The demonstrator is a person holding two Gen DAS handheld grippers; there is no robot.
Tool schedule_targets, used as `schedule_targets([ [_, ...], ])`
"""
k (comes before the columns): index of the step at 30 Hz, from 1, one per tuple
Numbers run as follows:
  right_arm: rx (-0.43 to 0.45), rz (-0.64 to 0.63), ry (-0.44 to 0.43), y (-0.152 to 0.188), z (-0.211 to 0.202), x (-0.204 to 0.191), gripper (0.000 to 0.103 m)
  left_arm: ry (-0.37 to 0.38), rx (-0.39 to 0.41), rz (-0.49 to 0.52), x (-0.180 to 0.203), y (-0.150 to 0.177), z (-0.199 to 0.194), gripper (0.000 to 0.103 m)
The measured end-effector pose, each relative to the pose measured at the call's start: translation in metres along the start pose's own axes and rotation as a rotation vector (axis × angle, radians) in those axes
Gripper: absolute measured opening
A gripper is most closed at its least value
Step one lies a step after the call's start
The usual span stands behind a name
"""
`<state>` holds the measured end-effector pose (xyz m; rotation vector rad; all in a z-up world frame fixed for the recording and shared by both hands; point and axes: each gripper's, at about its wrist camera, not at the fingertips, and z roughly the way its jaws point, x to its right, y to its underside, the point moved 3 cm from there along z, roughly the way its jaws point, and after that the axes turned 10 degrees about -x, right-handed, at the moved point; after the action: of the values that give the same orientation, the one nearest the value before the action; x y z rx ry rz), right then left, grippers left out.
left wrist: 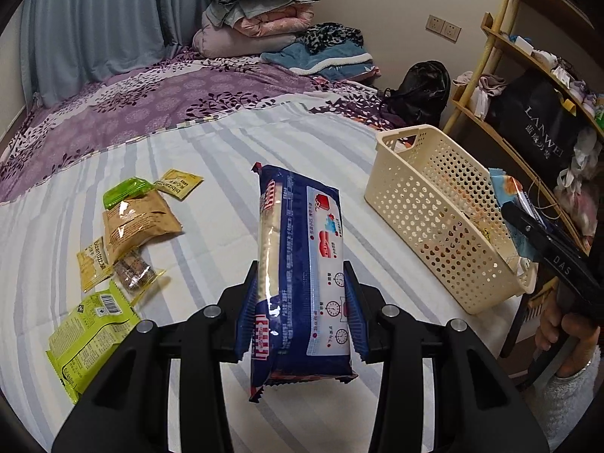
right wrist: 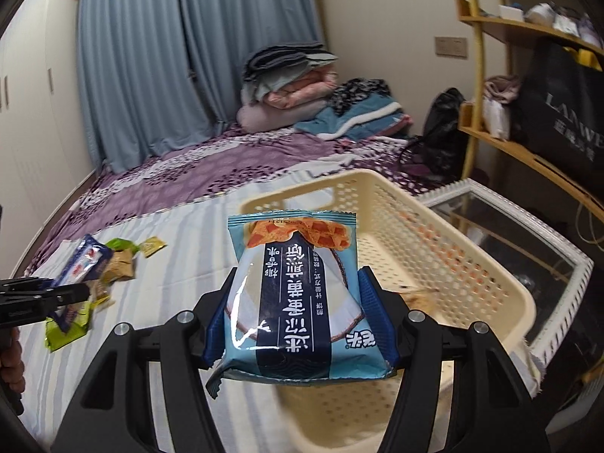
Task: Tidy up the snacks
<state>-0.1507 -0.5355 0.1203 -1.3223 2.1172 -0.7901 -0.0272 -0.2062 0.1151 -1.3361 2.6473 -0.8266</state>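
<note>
— Over the striped sheet (left wrist: pixel 211 196), what do you hold?
— My left gripper (left wrist: pixel 302 302) clamps a dark blue cracker pack (left wrist: pixel 298 264), lifted off the bed.
— And the right?
— My right gripper (right wrist: pixel 298 309) pinches a light blue snack bag (right wrist: pixel 294 294) above the cream basket (right wrist: pixel 434 249). Loose snacks (left wrist: pixel 124 241) lie left.

The black bag (left wrist: pixel 536 128) on the wooden shelf beyond the cream basket (left wrist: pixel 445 204) reads "LANWEI". Just right of that basket, the right gripper (left wrist: pixel 528 222) carries "DAS" on its arm. Left of the basket, a small yellow sachet (left wrist: pixel 177 183) on the bed reads "bibizan"; the other packets' Chinese print is too small to make out.
</note>
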Motion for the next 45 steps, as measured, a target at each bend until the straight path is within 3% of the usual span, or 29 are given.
schedule_targets([
  [6,-0.024,0.085,0.038,0.008,0.009,0.033,0.069,0.009,-0.001,0.037,0.018,-0.011,0.001,0.042],
  [18,0.006,0.151,0.043,0.011,0.004,0.055,0.069,0.023,0.046,0.136,0.061,-0.038,-0.007,0.042],
  [24,0.023,0.166,0.036,0.011,0.000,0.057,0.069,0.021,-0.036,0.090,0.054,-0.027,0.019,0.042],
  [26,0.021,0.172,0.035,0.011,0.002,0.058,0.069,0.046,-0.082,0.058,0.052,-0.017,0.034,0.049],
  [28,0.018,0.174,0.033,0.011,0.004,0.058,0.069,0.063,-0.134,0.005,0.050,-0.006,0.052,0.065],
  [33,0.031,0.173,0.017,0.011,-0.003,0.053,0.069,0.061,-0.213,-0.048,0.045,0.013,0.084,0.066],
  [35,0.037,0.154,-0.004,0.011,-0.007,0.046,0.069,0.055,-0.218,-0.063,0.041,0.016,0.088,0.066],
  [37,0.040,0.128,-0.032,0.013,-0.009,0.034,0.069,0.042,-0.206,-0.080,0.034,0.016,0.085,0.076],
  [45,0.024,-0.051,-0.118,0.021,-0.006,-0.030,0.069,0.028,-0.179,-0.122,0.017,0.014,0.075,0.086],
])
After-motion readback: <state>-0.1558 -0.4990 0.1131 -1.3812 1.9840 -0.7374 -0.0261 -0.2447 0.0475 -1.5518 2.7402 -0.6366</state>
